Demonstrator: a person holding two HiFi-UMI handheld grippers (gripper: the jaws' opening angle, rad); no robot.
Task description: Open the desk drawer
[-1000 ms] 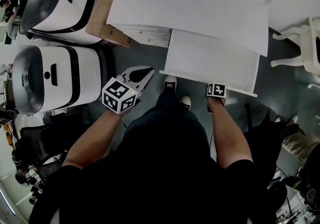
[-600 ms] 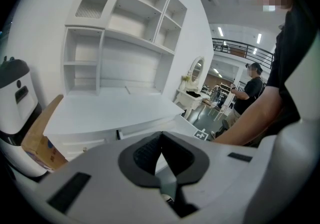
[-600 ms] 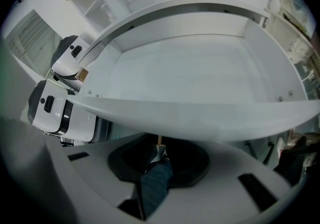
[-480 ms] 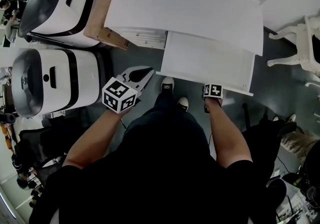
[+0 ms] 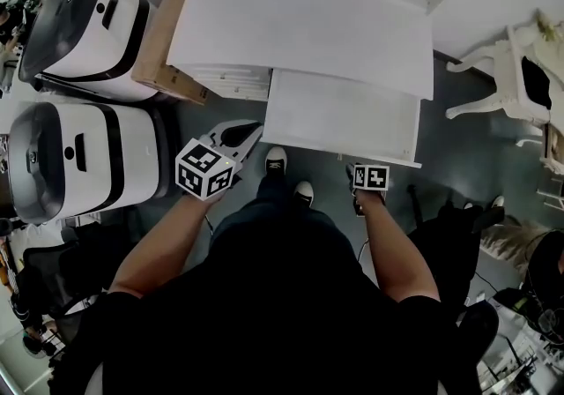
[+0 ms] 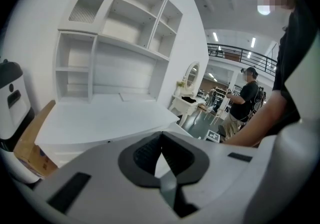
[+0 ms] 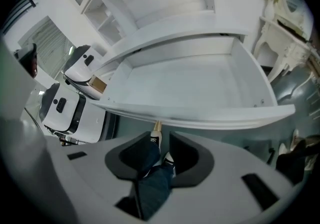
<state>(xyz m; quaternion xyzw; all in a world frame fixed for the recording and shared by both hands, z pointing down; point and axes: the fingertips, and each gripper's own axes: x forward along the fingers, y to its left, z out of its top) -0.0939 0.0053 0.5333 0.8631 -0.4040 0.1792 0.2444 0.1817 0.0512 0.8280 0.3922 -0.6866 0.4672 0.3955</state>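
Note:
The white desk [image 5: 300,27] has its drawer [image 5: 339,115] pulled out, and the inside looks empty [image 7: 190,88]. A small gold knob [image 7: 156,127] hangs under the drawer's front panel [image 7: 210,118]. My right gripper [image 7: 161,142] sits just below and in front of that panel. Its jaws have just been opening and hold nothing; the knob is beyond their tips. Only its marker cube [image 5: 371,177] shows in the head view, a little clear of the drawer front. My left gripper [image 5: 254,131] hovers left of the drawer, shut and empty [image 6: 160,135].
Two large white-and-black machines [image 5: 75,155] [image 5: 88,23] stand at the left, with a cardboard box [image 5: 159,54] beside the desk. A white chair [image 5: 515,76] stands at the right. A shelf hutch [image 6: 110,48] tops the desk. A person [image 6: 245,103] stands further off.
My right gripper has come away from the drawer front and risen, its jaws wider apart. The drawer stays out. The left gripper has shifted only slightly.

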